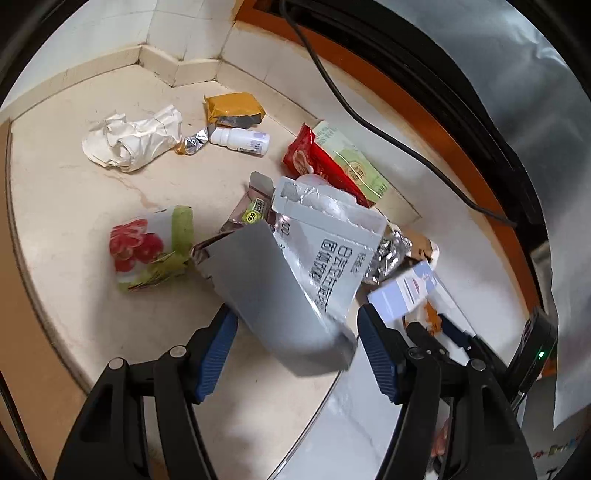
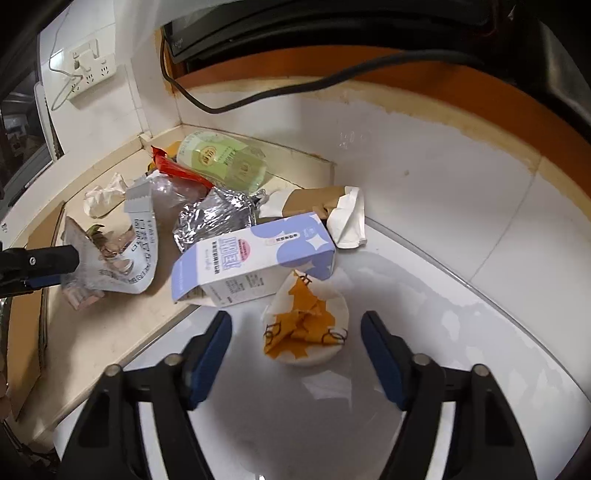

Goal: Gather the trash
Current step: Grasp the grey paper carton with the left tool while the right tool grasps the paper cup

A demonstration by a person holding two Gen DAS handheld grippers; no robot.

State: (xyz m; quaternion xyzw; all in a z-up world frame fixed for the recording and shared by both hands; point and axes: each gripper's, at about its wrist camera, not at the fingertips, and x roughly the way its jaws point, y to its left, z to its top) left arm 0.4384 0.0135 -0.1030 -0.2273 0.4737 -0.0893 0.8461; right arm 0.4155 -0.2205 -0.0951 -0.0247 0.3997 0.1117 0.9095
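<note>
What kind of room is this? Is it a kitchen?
Probably a kitchen corner. A stone counter meets tiled walls, a wall socket has plugs in it, and a dark appliance sits above. Wrappers and a carton litter the counter.

Home kitchen (tiled counter [image 1: 92,192], wall socket [image 2: 92,72])

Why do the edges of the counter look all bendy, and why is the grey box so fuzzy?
Left wrist view: the fisheye lens bends the counter edge into a curve, and the grey box between the left tongs is smeared, probably motion blur. Right wrist view: the same bending, black corners, and soft glare on the white surface.
</note>
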